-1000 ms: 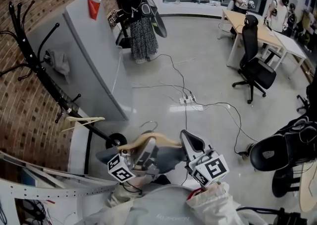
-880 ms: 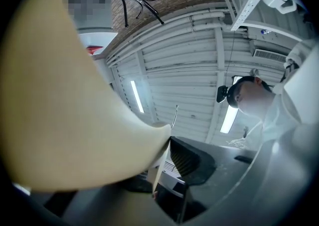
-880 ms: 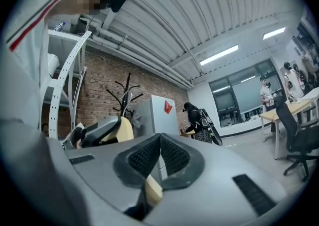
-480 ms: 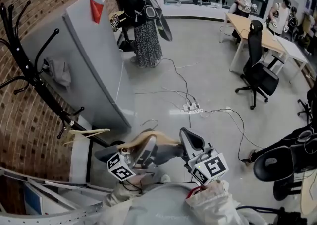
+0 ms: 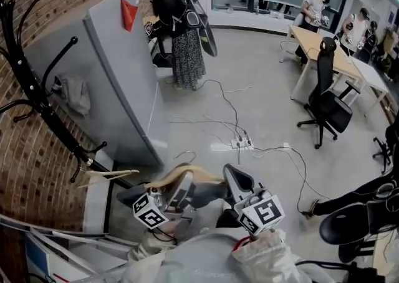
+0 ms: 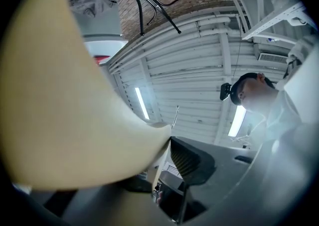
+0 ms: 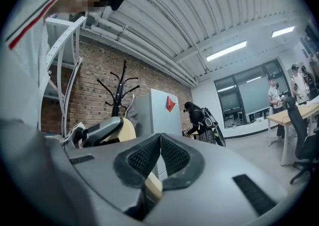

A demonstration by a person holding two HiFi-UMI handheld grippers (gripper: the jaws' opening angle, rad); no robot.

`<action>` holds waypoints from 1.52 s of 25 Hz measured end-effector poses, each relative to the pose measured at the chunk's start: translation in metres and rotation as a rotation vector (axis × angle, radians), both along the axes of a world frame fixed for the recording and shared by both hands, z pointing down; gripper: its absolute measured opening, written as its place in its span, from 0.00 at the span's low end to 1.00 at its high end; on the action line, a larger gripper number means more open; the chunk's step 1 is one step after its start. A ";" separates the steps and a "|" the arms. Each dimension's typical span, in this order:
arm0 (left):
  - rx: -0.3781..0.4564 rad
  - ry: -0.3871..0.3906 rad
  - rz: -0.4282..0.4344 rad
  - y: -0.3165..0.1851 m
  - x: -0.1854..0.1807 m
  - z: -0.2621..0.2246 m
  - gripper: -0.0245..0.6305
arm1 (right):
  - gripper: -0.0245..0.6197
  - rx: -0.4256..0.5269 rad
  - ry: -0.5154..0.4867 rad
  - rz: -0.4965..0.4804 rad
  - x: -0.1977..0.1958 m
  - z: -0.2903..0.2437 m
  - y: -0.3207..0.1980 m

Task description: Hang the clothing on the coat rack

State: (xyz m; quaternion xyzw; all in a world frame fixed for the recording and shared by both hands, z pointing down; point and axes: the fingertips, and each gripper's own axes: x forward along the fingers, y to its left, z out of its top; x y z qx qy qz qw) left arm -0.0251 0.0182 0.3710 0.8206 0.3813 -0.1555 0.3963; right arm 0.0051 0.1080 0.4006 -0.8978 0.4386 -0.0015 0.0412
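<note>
A pale wooden hanger with a wire hook is held low in the head view between both grippers. My left gripper is shut on its left shoulder, and the wood fills most of the left gripper view beside one dark pad. At the hanger's other end my right gripper is shut, its pads meeting over a sliver of wood. The black coat rack stands to the left by the brick wall. I cannot make out any garment on the held hanger.
A second wooden hanger hangs on a low rack hook, and a grey cloth hangs higher up. A grey partition stands behind the rack. Cables and a power strip lie on the floor. Office chairs, desks and people are further off.
Both grippers keep their hold on the hanger and stay nearly still. The head view has swung a little, so the rack and partition sit slightly further right and closer.
</note>
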 end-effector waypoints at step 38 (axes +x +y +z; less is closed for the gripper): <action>0.003 -0.031 -0.449 -0.016 0.214 0.001 0.21 | 0.07 0.043 -0.064 -0.445 0.255 0.012 -0.029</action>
